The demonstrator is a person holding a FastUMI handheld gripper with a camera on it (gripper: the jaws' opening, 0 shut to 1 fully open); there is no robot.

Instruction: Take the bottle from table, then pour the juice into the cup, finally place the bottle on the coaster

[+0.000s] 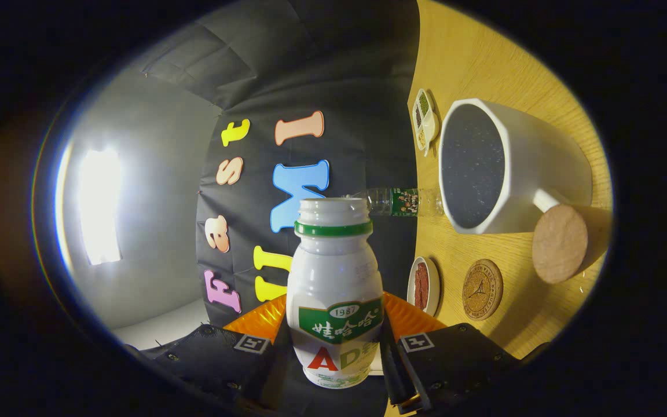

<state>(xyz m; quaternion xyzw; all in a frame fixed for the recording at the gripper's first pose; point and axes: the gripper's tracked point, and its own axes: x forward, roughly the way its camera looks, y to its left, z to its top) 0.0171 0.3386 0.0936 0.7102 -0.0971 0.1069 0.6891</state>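
The gripper (333, 353) is pinching the white bottle (334, 295) between its two fingers, one pressing on each side of the lower body, and is holding it tipped over sideways, lifted off the wooden table (484, 52). The bottle's open mouth is pointing toward the booth wall, with the white cup (507, 168) lying off to one side of its neck. The round cork coaster (482, 289) is sitting near the cup's cork-tipped handle, just beside a small dish (424, 285) of something red. Beyond the cup, a clear plastic bottle (403, 201) and a little divided tray (424, 120) are standing.

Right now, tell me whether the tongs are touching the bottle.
Touching. In the gripper view both fingers press the sides of the white bottle, which sits between the tongs with no gap visible.
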